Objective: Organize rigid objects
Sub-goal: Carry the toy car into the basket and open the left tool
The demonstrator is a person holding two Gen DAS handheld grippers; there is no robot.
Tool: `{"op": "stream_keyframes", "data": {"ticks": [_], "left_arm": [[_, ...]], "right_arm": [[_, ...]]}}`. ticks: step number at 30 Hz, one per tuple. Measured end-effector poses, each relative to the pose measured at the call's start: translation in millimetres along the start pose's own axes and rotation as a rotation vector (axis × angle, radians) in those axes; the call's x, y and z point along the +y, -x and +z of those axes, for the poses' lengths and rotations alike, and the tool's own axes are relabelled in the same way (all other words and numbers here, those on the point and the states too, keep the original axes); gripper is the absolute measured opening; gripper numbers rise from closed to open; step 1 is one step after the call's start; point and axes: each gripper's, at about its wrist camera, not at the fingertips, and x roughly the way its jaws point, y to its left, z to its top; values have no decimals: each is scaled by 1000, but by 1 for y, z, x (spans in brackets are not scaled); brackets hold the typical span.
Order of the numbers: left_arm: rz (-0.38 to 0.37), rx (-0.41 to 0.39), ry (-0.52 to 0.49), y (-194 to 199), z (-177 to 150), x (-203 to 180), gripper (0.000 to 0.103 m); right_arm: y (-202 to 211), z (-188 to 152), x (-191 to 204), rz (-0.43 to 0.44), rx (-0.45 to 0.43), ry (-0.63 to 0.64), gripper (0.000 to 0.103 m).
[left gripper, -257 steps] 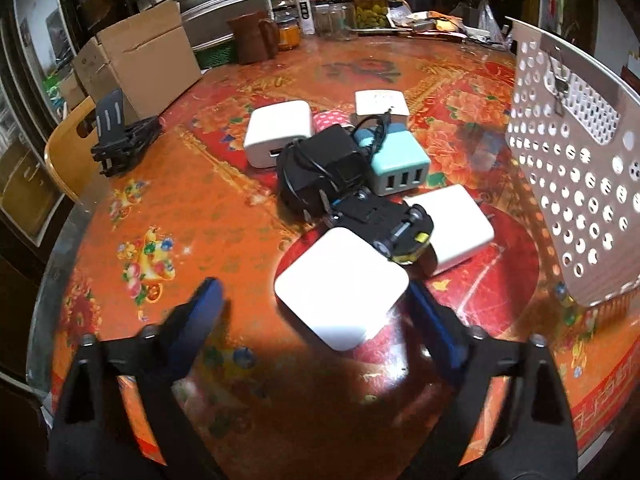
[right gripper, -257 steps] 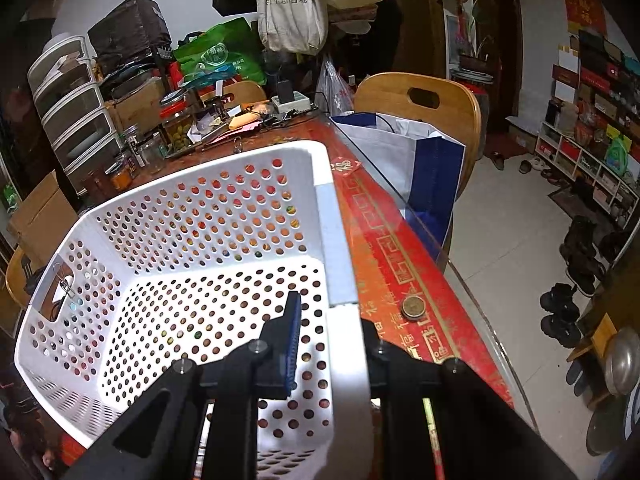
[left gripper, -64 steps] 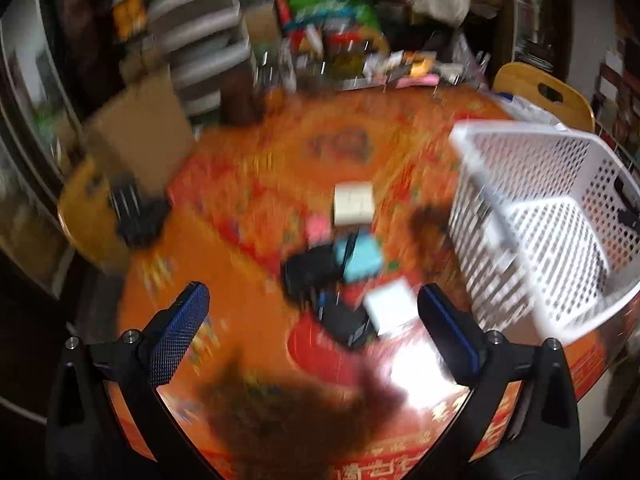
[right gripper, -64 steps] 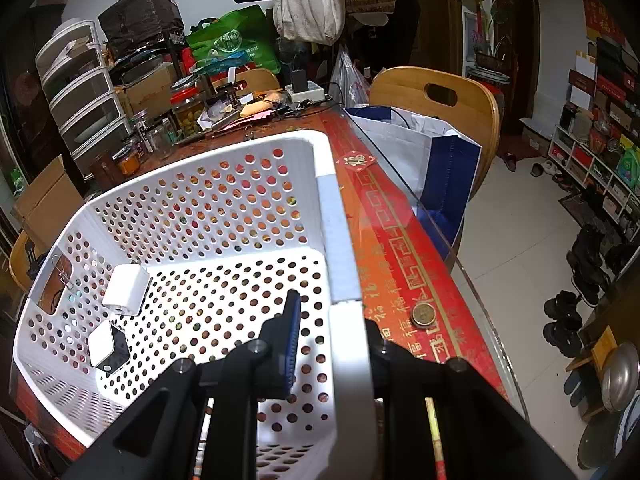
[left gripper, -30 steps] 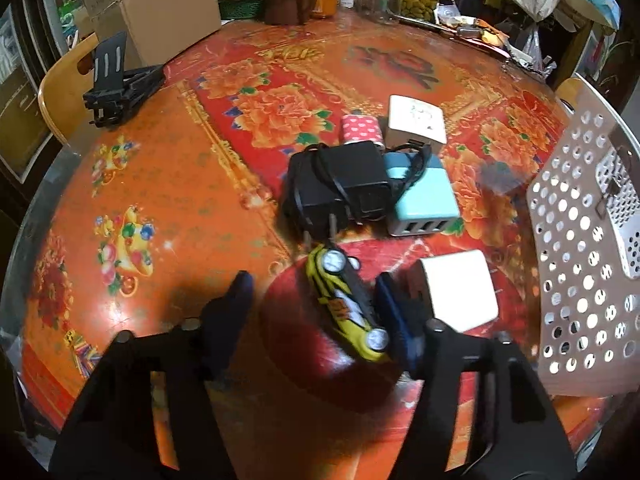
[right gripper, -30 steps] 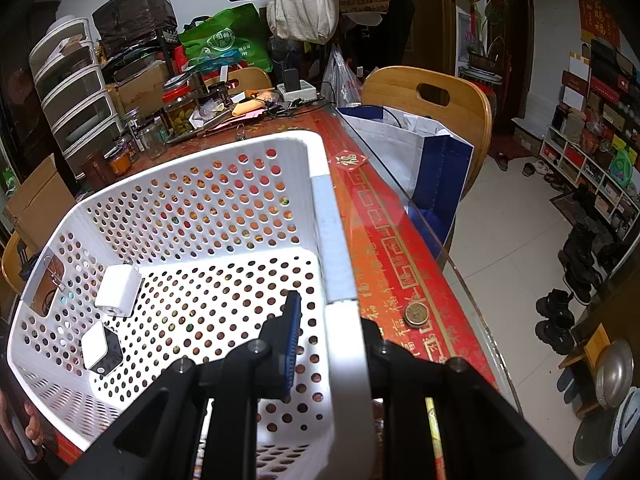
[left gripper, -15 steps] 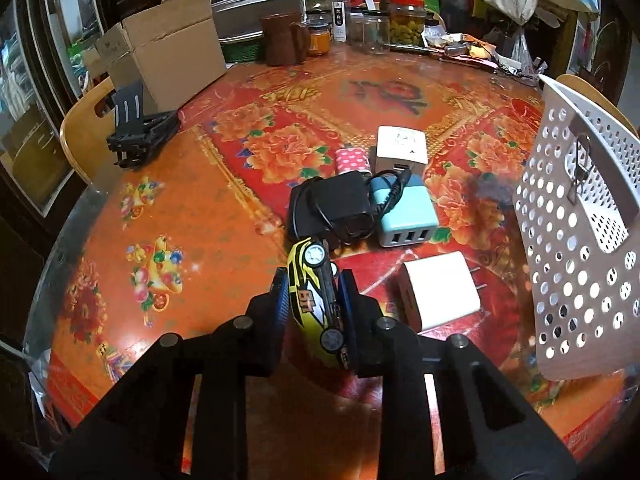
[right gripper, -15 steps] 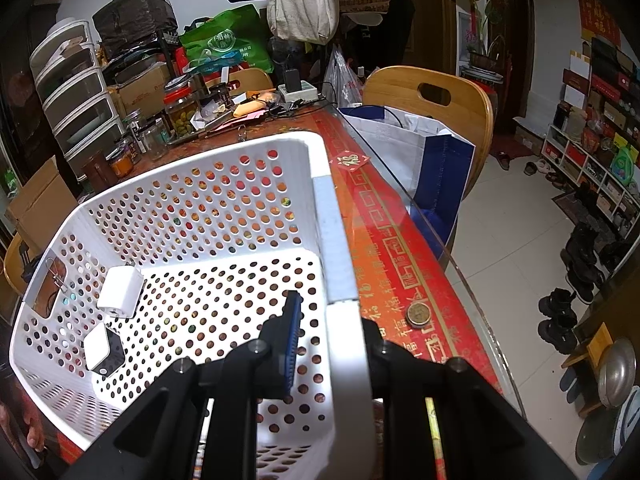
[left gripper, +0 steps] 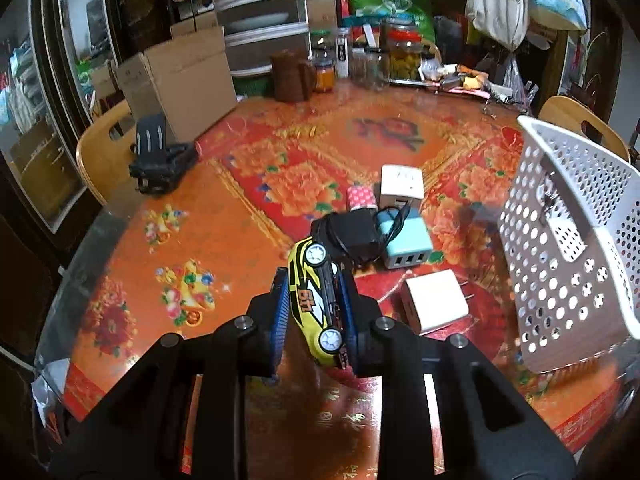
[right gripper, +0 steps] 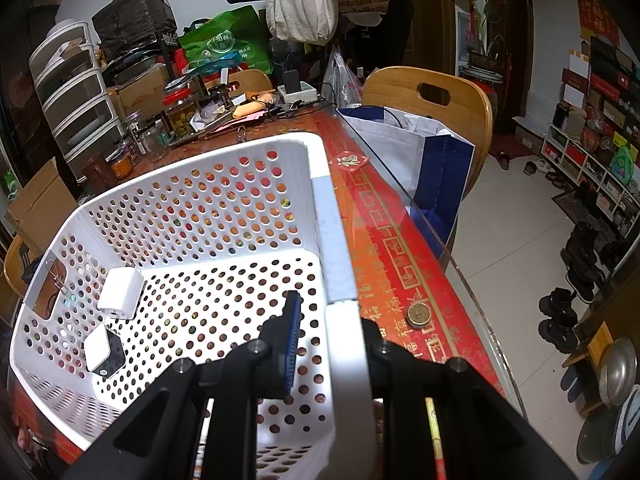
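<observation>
My left gripper is shut on a yellow toy car and holds it above the table. Below it lie a white charger, a black adapter with cord, a teal USB charger, a small pink piece and a white plug block. The white perforated basket stands to the right. My right gripper is shut on the basket's near wall. Inside the basket lie a white charger and a white-and-black charger.
A black folded stand, a cardboard box and jars sit at the table's far side. Wooden chairs stand around. A coin lies by the glass table edge, next to a paper bag.
My left gripper has closed on the yellow toy car and lifted it off the table. Two white chargers have gone from the table into the basket. The right gripper has kept its hold.
</observation>
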Motion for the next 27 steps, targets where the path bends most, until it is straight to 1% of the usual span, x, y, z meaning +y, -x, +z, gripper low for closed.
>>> {"op": "stream_keyframes", "data": {"ticks": [2, 5, 9, 12, 15, 19, 21, 23, 24, 26, 27], "left_arm": [[38, -33, -23, 9, 4, -6, 22], [73, -71, -73, 23, 15, -21, 22], [159, -162, -163, 41, 32, -48, 22], [159, -188, -213, 50, 46, -69, 22], [168, -237, -277, 64, 56, -95, 22], [154, -256, -360, 74, 65, -133, 22], [137, -256, -401, 77, 69, -152, 22], [104, -231, -454, 76, 73, -175, 22], [81, -205, -489, 73, 74, -187, 22], [12, -117, -577, 61, 74, -218, 22], [-9, -75, -621, 55, 73, -232, 22]], "right_arm": [[0, 0, 0, -1, 0, 2, 18], [0, 0, 1, 0, 2, 6, 18], [0, 0, 0, 9, -1, 7, 18], [0, 0, -1, 14, -1, 8, 18], [0, 0, 0, 17, 0, 12, 18], [0, 0, 0, 22, -2, 10, 18], [1, 0, 0, 24, -2, 10, 18], [0, 0, 0, 23, -1, 10, 18], [0, 0, 0, 23, -1, 9, 18], [0, 0, 0, 25, 0, 11, 18], [0, 0, 0, 25, 0, 12, 18]]}}
